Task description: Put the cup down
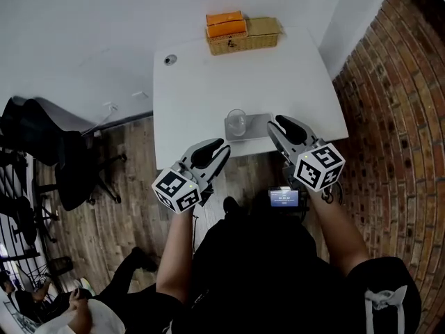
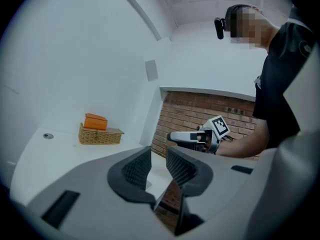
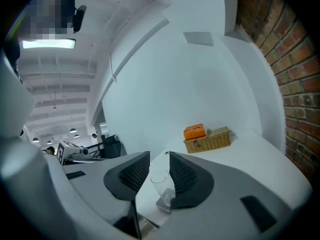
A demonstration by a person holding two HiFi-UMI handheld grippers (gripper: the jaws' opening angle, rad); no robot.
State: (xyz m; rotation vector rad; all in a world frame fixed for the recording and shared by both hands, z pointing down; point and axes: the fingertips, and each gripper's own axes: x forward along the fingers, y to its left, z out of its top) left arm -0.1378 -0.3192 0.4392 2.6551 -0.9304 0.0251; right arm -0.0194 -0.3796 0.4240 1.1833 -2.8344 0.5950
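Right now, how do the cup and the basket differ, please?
The cup is clear glass; the basket is woven wicker. The cup stands on a grey tray at the table's near edge; the basket sits at the far edge, under an orange box. Both stand upright.

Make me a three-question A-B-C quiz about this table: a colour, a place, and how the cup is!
1. What colour is the box on the wicker basket? A blue; B orange; C green.
2. Where is the glass cup? A in the basket; B on the box; C on the grey tray.
3. How is the cup? A upright, unheld; B tipped over; C upside down.
Answers: 1 B, the box is bright orange. 2 C, it stands on the tray near the table's near edge. 3 A, it stands upright; the left gripper and right gripper are open, not touching it.
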